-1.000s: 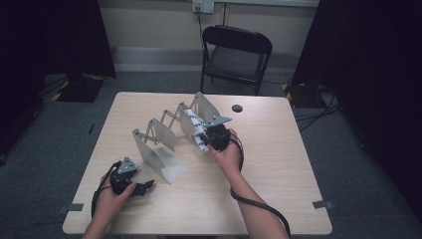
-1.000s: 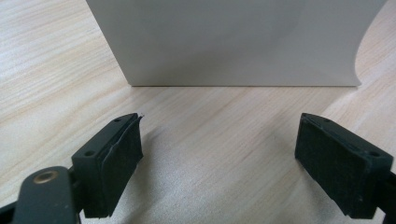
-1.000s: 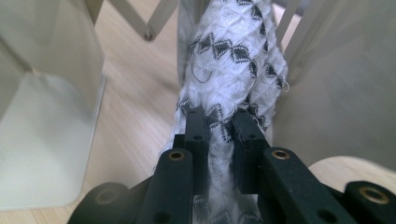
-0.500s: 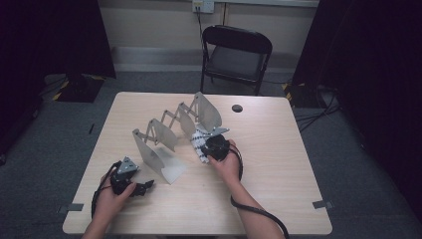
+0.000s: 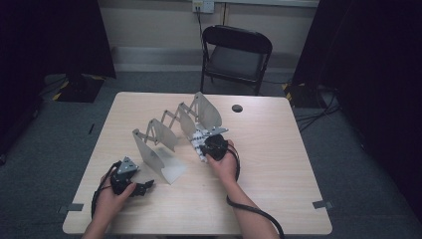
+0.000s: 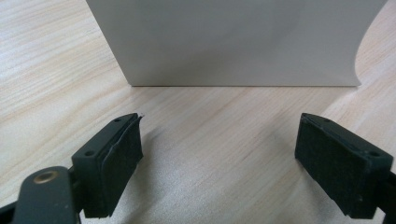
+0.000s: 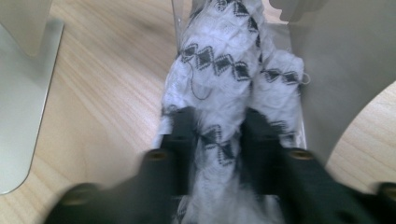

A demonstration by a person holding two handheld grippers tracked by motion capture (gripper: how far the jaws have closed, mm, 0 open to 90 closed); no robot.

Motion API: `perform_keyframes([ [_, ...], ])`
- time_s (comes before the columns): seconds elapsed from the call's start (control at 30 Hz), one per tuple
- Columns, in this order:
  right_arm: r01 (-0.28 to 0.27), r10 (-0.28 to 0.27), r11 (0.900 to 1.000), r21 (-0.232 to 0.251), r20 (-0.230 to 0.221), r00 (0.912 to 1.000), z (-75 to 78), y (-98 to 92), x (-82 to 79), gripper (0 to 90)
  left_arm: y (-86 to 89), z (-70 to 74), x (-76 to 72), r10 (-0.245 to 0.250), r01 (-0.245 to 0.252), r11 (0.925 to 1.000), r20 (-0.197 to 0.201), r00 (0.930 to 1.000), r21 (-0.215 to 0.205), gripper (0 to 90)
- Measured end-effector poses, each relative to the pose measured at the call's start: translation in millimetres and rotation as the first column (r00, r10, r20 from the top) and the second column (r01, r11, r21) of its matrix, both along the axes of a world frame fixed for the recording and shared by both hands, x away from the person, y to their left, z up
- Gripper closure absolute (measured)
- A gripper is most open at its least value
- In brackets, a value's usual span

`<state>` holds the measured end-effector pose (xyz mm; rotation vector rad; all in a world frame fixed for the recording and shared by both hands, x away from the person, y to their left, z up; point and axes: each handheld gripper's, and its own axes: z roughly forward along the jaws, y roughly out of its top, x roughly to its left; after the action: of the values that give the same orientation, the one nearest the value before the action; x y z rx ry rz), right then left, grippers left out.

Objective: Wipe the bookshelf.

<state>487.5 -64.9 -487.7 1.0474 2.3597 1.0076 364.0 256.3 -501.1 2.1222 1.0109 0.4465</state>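
A metal accordion rack [image 5: 164, 134] of upright plates stands across the middle of the table [image 5: 278, 169]. My right gripper [image 5: 204, 148] is shut on a white cloth with black diamonds [image 5: 199, 141], low between two plates at the rack's far end. In the right gripper view the cloth [image 7: 224, 70] bunches between the jaws of that gripper [image 7: 217, 135], which have just been closing, with a rack plate [image 7: 345, 70] on its right. My left gripper [image 5: 144, 188] rests near the table's front left, open and holding nothing [image 6: 219, 154], facing the rack's nearest plate [image 6: 224, 42].
A small black round thing [image 5: 237, 108] lies on the table behind the rack. A black folding chair [image 5: 236, 55] stands beyond the far edge. A cable [image 5: 254, 211] trails from my right gripper along the forearm.
My right hand has come down with the cloth, lowering it between the rack's plates. The left hand and gripper have stayed where they were.
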Motion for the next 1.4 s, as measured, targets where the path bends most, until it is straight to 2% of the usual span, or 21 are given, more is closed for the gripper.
perform_keyframes([
  [0.13, 0.007, -0.007, 1.000, -0.004, 0.014, 0.9999, 9.5, -3.5, 0.2, 77.7, 0.1, 0.1, 0.0, -0.001, 0.001, 1.0000, -0.002, 1.0000, 0.000, 14.5],
  [0.2, 0.007, -0.008, 1.000, 0.026, 0.025, 0.9997, 17.4, -6.5, -0.7, 78.1, 0.0, 0.0, 0.0, 0.000, 0.000, 1.0000, 0.000, 1.0000, 0.000, 14.4],
  [0.33, -0.015, 0.010, 0.998, 0.062, 0.079, 0.9969, 41.3, -9.8, -3.1, 78.3, 0.1, 0.1, 0.0, -0.002, 0.002, 1.0000, -0.002, 1.0000, 0.001, 14.4],
  [0.4, -0.034, 0.028, 0.998, 0.056, 0.107, 0.9939, 55.7, -8.4, -3.2, 78.2, 0.1, 0.1, 0.0, -0.001, 0.001, 1.0000, -0.002, 1.0000, 0.001, 14.4],
  [0.5, -0.054, 0.043, 0.996, 0.072, 0.141, 0.9890, 76.3, -6.4, -1.0, 78.2, 0.0, 0.0, 0.0, 0.000, 0.000, 1.0000, 0.000, 1.0000, 0.000, 14.5],
  [0.6, -0.081, 0.069, 0.994, 0.071, 0.161, 0.9845, 87.5, -2.7, 2.3, 78.2, 0.0, 0.0, 0.0, 0.000, 0.000, 1.0000, 0.000, 1.0000, 0.000, 14.5],
  [0.7, -0.096, 0.088, 0.994, 0.051, 0.146, 0.9854, 80.8, 1.1, 4.4, 78.3, 0.0, 0.0, 0.0, 0.000, 0.000, 1.0000, -0.001, 1.0000, 0.000, 14.5],
  [0.97, -0.111, 0.110, 0.994, 0.012, 0.064, 0.9918, 35.2, 4.2, 1.4, 78.3, 0.0, 0.0, 0.0, 0.000, 0.000, 1.0000, -0.001, 1.0000, 0.000, 14.4],
  [1.13, -0.116, 0.117, 0.993, -0.018, 0.032, 0.9926, 15.7, 4.3, -1.9, 78.3, 0.0, 0.0, 0.0, 0.000, 0.000, 1.0000, 0.000, 1.0000, 0.000, 14.4],
  [1.3, -0.094, 0.094, 0.995, -0.017, 0.012, 0.9955, 5.4, 0.6, -3.6, 78.1, 0.0, 0.0, 0.0, 0.000, 0.000, 1.0000, 0.000, 1.0000, 0.000, 14.5],
  [1.4, -0.078, 0.078, 0.997, -0.011, 0.012, 0.9969, 6.9, -1.7, -4.3, 78.0, 0.1, 0.2, 0.0, -0.002, 0.002, 1.0000, -0.002, 1.0000, 0.001, 14.4],
])
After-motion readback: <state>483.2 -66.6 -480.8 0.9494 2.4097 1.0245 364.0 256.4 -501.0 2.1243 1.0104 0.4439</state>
